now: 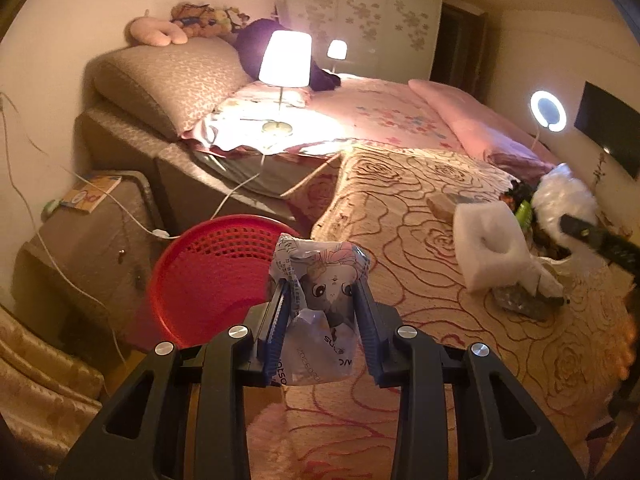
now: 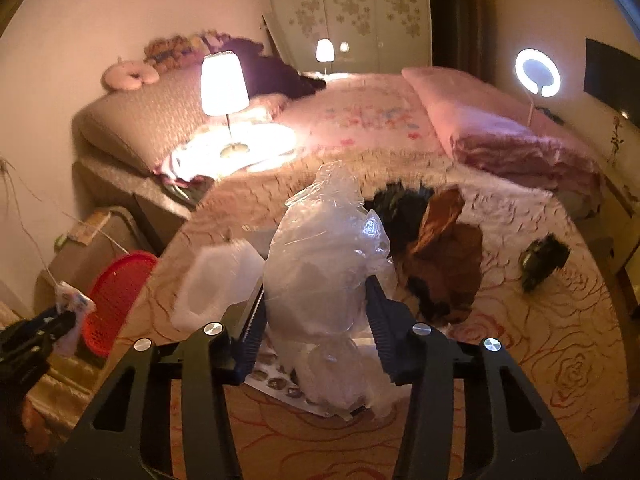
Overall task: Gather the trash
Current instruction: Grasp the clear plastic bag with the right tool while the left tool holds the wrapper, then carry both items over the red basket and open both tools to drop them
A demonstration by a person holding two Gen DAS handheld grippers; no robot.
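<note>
Nearest in the left wrist view, the left gripper (image 1: 322, 300) was clenched on a crumpled printed wrapper (image 1: 320, 280) bearing a cartoon face, its blue pads pressed against both sides at a narrow opening. The wrapper was held in the air just beside the red mesh basket (image 1: 208, 276), which stood off the bed's near-left edge, between the bed and a bedside cabinet (image 1: 92, 236). The step in hand was judged to be the drop into that basket; it would be done well if the wrapper were carried fully over the rim before the pads were let go, since so light a piece could drift onto the floor.

In the right wrist view, the right gripper (image 2: 316, 300) was seen with a clear, crinkled plastic bag (image 2: 324, 260) between its fingers. The pads appeared to press the bag's sides at a middling opening, so it was taken as grasped, though a firm hold on such slack film could not be confirmed. A slow lift was judged wise, so that nothing beneath would be dragged along.

Farther along the rose-patterned bedspread (image 1: 420, 208), a white foam block (image 1: 492, 244) and dark mixed litter (image 2: 440, 256) lay uncollected toward the bed's right side. Beyond, a lit table lamp (image 1: 285, 60) stood near the head of the bed.
</note>
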